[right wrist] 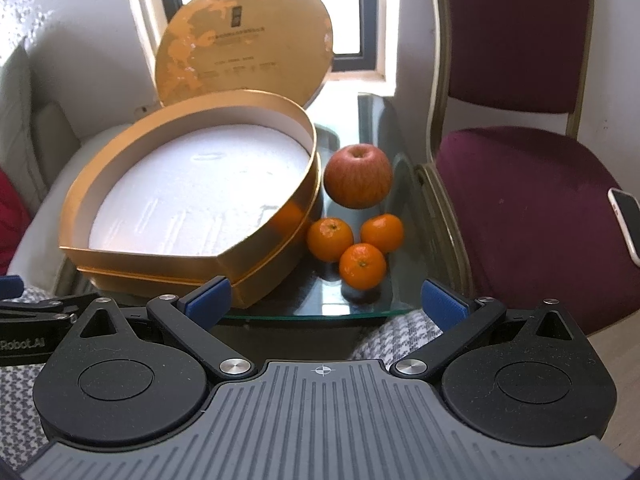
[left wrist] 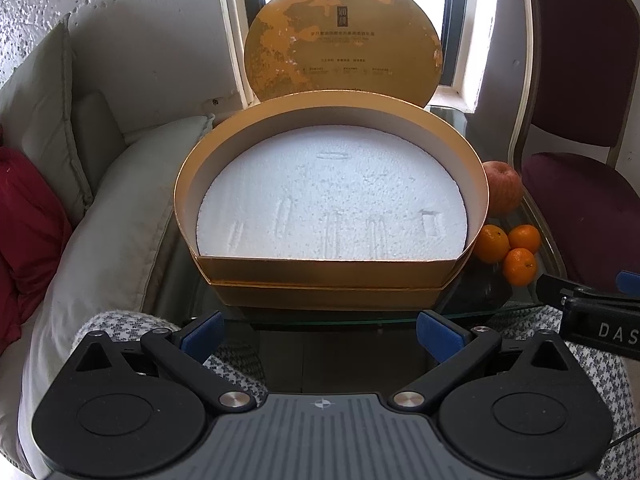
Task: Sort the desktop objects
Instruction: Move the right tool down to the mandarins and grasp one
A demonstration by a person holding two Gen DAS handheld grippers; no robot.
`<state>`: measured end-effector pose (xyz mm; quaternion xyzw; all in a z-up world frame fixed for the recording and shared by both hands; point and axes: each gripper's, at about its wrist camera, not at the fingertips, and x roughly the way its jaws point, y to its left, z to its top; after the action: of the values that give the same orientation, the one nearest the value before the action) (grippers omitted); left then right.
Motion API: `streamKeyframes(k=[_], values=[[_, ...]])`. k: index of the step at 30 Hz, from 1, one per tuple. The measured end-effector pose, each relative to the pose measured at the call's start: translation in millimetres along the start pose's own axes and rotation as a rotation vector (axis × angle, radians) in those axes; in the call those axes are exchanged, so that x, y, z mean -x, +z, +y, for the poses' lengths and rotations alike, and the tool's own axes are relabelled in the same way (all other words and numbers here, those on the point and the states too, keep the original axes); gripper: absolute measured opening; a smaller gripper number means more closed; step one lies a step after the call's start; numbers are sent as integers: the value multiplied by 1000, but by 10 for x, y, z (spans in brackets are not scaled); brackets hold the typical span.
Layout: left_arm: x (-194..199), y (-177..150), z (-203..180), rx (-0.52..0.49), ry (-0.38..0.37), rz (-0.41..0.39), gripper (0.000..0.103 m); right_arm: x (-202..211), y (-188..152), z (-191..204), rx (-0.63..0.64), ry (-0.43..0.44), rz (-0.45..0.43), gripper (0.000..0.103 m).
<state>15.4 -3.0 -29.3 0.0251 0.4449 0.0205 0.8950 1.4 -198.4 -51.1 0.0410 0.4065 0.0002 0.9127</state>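
Both the left gripper and right gripper hang spread and empty before the glass table, sorting seemingly unstarted: next, reach the tangerines and apple beside the open gold box

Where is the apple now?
In the right wrist view the apple sits on the glass table, right of the gold box, behind three oranges.
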Motion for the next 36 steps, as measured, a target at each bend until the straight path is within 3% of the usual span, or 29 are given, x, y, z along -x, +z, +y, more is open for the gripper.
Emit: streamKeyframes(k=[10, 19, 23, 29, 36], values=[[-171, 29, 26, 28, 3, 30, 102, -314, 28, -239, -47, 40, 9, 103], [-333, 31, 23, 25, -30, 63, 101, -636, 92, -337, 47, 7, 39, 102], [-418, 19, -2, 16, -15, 82, 102, -809, 131, -389, 51, 10, 81, 89], [-505, 12, 24, 26, -8, 114, 102, -1032, 142, -391, 69, 26, 135, 84], [-549, -2, 31, 23, -11, 131, 102, -1234, 140, -353, 106, 24, 178, 69]])
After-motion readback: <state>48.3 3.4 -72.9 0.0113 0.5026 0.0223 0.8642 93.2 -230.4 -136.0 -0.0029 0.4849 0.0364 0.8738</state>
